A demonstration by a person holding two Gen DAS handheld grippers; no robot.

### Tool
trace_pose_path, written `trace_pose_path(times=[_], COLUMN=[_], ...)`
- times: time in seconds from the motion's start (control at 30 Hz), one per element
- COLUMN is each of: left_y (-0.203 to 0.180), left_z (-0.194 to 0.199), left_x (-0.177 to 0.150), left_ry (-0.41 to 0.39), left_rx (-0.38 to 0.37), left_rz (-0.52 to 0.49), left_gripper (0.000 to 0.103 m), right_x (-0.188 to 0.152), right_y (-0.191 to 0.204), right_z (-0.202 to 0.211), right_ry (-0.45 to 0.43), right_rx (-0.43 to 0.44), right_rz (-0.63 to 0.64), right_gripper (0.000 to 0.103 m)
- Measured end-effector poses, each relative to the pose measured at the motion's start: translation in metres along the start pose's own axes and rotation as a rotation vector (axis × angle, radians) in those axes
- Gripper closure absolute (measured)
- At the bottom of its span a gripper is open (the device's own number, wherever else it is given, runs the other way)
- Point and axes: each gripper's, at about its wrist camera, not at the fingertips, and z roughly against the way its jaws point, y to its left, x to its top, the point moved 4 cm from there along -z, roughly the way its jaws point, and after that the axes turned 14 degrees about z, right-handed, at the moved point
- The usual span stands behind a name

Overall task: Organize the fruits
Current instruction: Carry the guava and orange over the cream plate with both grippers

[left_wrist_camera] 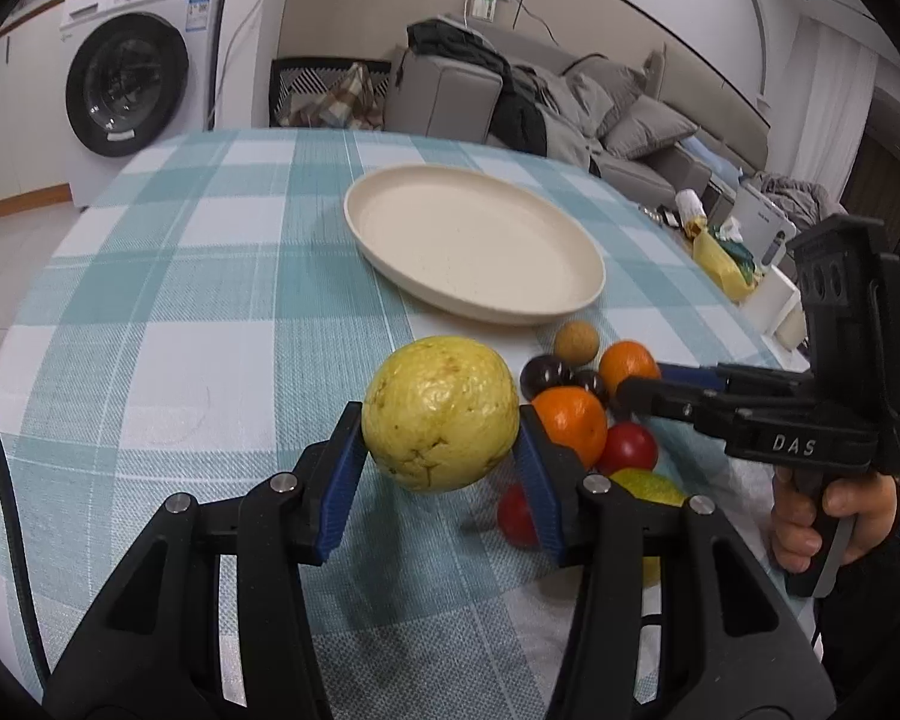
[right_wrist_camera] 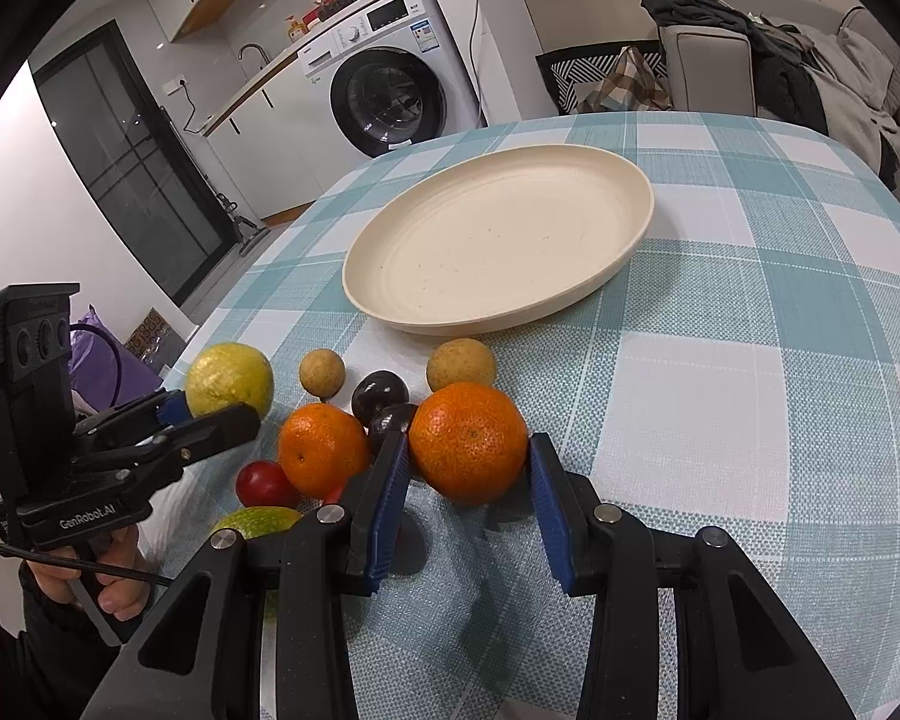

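My left tongs [left_wrist_camera: 441, 414] are clamped on the guava [left_wrist_camera: 441, 411], a pad on each flank, and the shadow under it suggests it is clear of the cloth [left_wrist_camera: 150, 300]. The plate [left_wrist_camera: 474, 294] lies straight ahead of it and a little to the right, bare, with nothing in the way. I judge that is what the next move turns on: forward over the near rim, then let go. The guava is round, so no axis to mind.

Between my two tools sits the pile: another orange [right_wrist_camera: 323, 449], two dark plums [right_wrist_camera: 380, 391], a red tomato [right_wrist_camera: 264, 483], a greenish fruit [right_wrist_camera: 258, 521] and two small brown balls [right_wrist_camera: 321, 372], all just short of the plate's near edge.

My right tongs [right_wrist_camera: 469, 468] flank the orange [right_wrist_camera: 468, 441], pads at both sides. They seem to touch it, yet it looks to rest on the cloth, so I cannot tell whether they press it. The plate lies just beyond it, slightly left. The right hand is the nearer of the two; both paths look open.
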Motion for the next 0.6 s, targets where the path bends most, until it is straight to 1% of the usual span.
trace_pose_path(times=[0.1,0.2,0.37,0.6], left_y=[-0.002,-0.004,-0.011,-0.022], left_z=[0.007,0.011,0.013,0.005], left_x=[0.005,0.009,0.012,0.016], left_ry=[-0.046,-0.057,-0.083,-0.093], left_rx=[0.016,-0.004,0.000,0.001], left_rz=[-0.007,-0.001,-0.015,-0.039], left_gripper=[0.057,0.057,0.057,0.057], right_x=[0.000,0.003,0.005,0.010], right_y=[0.000,0.000,0.001,0.002], right_z=[0.002,0.006,0.014,0.021], right_ry=[-0.010,-0.026,-0.056,-0.099], right_rx=[-0.004,-0.011,-0.010,-0.018], right_rz=[0.001,0.006,0.008,0.017], right_gripper=[0.062,0.062,0.062,0.062])
